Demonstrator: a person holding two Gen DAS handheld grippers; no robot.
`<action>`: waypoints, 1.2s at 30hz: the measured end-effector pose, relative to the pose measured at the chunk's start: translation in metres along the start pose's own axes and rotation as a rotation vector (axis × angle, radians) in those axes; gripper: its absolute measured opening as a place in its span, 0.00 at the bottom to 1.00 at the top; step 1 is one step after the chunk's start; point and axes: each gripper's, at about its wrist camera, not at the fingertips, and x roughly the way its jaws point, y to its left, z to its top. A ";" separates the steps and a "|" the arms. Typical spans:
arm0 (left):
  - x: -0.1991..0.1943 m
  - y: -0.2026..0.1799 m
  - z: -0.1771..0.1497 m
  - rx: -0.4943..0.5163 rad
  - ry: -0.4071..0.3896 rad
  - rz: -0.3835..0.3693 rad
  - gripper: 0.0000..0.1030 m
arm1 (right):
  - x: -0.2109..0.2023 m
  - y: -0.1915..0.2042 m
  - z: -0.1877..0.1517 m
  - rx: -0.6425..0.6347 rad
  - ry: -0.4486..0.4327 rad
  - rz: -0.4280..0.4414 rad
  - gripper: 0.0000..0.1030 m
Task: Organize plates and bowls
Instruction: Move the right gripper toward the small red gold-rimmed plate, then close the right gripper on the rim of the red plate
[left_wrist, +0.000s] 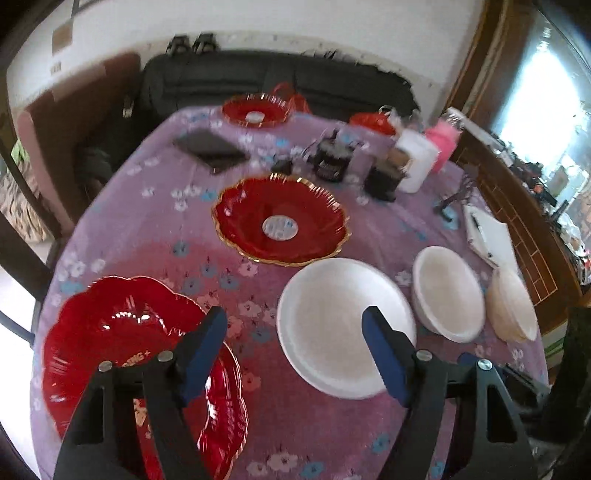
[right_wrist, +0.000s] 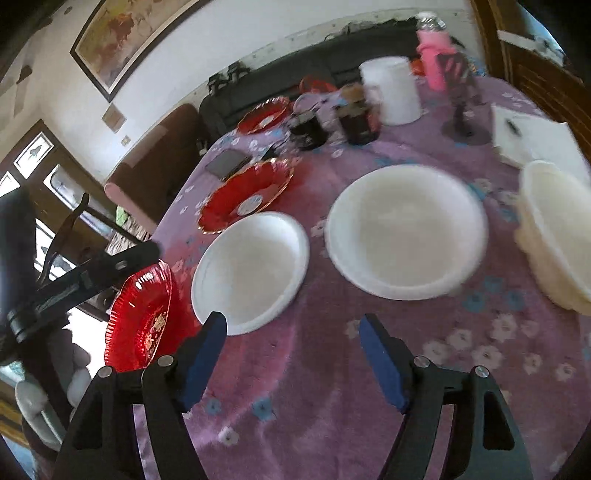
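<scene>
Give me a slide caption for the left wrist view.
Open left gripper hovering between near red plate and white plate.

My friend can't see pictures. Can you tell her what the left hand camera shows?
The open left gripper hovers over a purple flowered tablecloth, between a red plate and a white plate. Farther back sit two more red plates and two white bowls.

Three red gold-rimmed plates: nearest (left_wrist: 122, 343), middle (left_wrist: 280, 221), far (left_wrist: 255, 110). One white plate (left_wrist: 343, 325). Two white bowls: one (left_wrist: 447, 291), another cream-tinted (left_wrist: 511, 306). Two dark jars: first (left_wrist: 330, 158), second (left_wrist: 384, 177). One white cup (left_wrist: 419, 162), one pink bottle (left_wrist: 443, 144), one black phone (left_wrist: 210, 149), one notepad (left_wrist: 487, 232).
</scene>
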 end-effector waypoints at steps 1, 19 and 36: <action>0.006 0.002 0.002 -0.003 0.014 0.000 0.73 | 0.006 0.001 0.001 0.001 0.009 0.009 0.73; 0.075 -0.009 0.016 0.045 0.189 0.010 0.55 | 0.049 -0.002 0.014 0.041 0.041 -0.003 0.71; 0.096 0.086 0.108 -0.246 0.173 0.073 0.56 | 0.084 0.009 0.141 0.063 0.110 0.006 0.71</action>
